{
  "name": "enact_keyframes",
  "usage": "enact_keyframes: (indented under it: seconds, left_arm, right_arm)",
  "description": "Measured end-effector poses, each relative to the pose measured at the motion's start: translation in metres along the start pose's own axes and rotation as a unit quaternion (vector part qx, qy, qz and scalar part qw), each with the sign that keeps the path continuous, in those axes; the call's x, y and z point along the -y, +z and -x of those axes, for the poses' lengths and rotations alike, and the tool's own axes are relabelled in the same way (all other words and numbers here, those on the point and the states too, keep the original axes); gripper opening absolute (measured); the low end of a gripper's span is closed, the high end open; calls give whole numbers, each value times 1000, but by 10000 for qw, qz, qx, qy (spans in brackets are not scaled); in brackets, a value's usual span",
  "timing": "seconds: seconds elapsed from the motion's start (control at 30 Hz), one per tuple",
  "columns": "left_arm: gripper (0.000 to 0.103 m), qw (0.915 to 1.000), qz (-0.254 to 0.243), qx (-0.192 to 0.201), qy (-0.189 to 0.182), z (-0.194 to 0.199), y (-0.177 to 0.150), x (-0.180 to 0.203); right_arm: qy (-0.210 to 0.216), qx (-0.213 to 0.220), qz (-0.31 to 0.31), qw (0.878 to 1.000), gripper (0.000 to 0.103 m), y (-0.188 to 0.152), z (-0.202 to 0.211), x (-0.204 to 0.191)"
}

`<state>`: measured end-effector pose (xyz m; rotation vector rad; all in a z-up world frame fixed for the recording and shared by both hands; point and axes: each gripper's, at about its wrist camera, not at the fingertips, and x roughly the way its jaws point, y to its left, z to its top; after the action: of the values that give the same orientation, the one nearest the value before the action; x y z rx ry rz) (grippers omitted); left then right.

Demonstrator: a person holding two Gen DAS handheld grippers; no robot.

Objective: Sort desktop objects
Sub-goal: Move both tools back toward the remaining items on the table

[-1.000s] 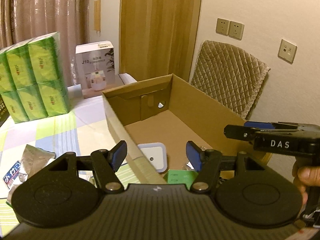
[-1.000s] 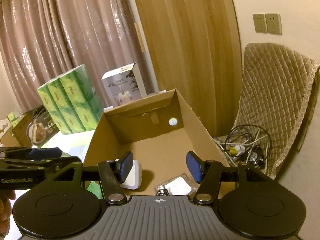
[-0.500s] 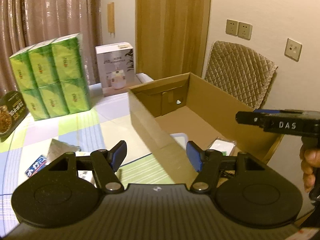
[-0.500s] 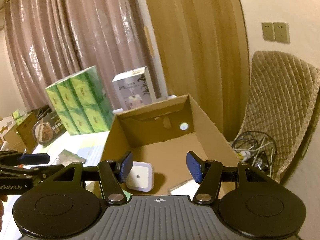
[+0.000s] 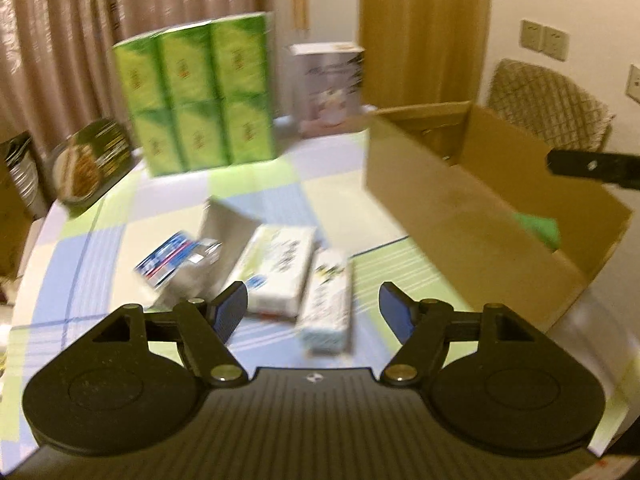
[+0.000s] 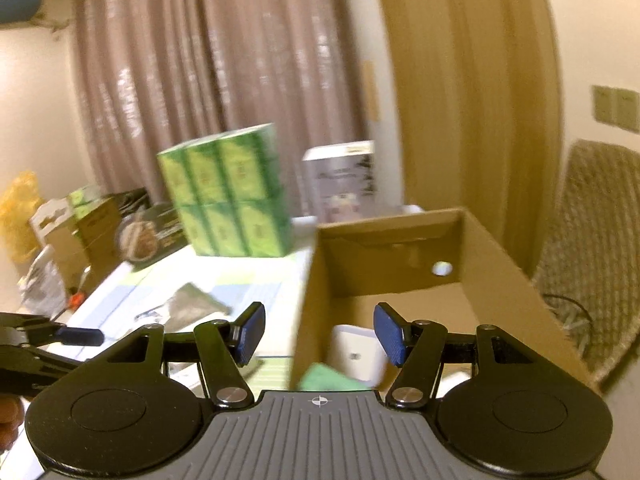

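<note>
Round table w/ pale green-blue-white checked cloth (image 5: pixel 168 200) fills the left wrist view. Open brown cardboard box (image 5: pixel 472 216) sits at its right edge; inside, a green flat item (image 6: pixel 324 376) and a white rounded-square device (image 6: pixel 356 354). Block of six green tissue packs (image 5: pixel 200 96) stands at the back, white product carton (image 5: pixel 332 84) just beside it. Mid-table: two white tissue packs (image 5: pixel 276 268) side by side, silver foil pouch (image 5: pixel 224 232) and blue-red small packet (image 5: pixel 168 258) next to them; all blurred. Left gripper (image 5: pixel 314 310) hangs above the tissue packs, fingers spread, nothing between. Right gripper (image 6: pixel 319 336) over the box's near wall, fingers spread, empty.
</note>
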<state>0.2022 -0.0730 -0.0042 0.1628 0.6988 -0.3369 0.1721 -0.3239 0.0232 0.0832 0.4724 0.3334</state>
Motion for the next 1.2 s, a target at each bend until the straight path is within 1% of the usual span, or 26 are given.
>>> enact_keyframes:
  seconds: [0.23, 0.47, 0.6, 0.7, 0.8, 0.93, 1.1, 1.2]
  left_arm:
    - [69, 9993, 171, -160, 304, 4, -24, -37]
    - [71, 9987, 187, -145, 460, 11, -32, -61]
    - [72, 9983, 279, -193, 481, 11, -38, -75]
    - [72, 9980, 317, -230, 489, 9, -41, -85]
    - [72, 9981, 290, -243, 490, 4, -41, -92]
    - [72, 9981, 314, -267, 467, -8, -40, -102]
    - [72, 9975, 595, -231, 306, -26, -37, -115]
    - [72, 9979, 576, -222, 210, -35, -32, -115]
  right_arm:
    - [420, -99, 534, 9976, 58, -8, -14, -46]
    - [678, -231, 777, 9944, 58, -15, -27, -74]
    - [805, -396, 901, 9919, 58, -20, -38, -90]
    - [882, -590, 912, 9902, 59, -23, -50, -99]
    - [902, -877, 871, 9882, 65, -30, -63, -104]
    - [900, -1242, 741, 9854, 69, -40, -78, -105]
    - [809, -1601, 622, 9818, 70, -51, -100, -102]
    - [742, -1744, 589, 9801, 71, -57, -112, -102]
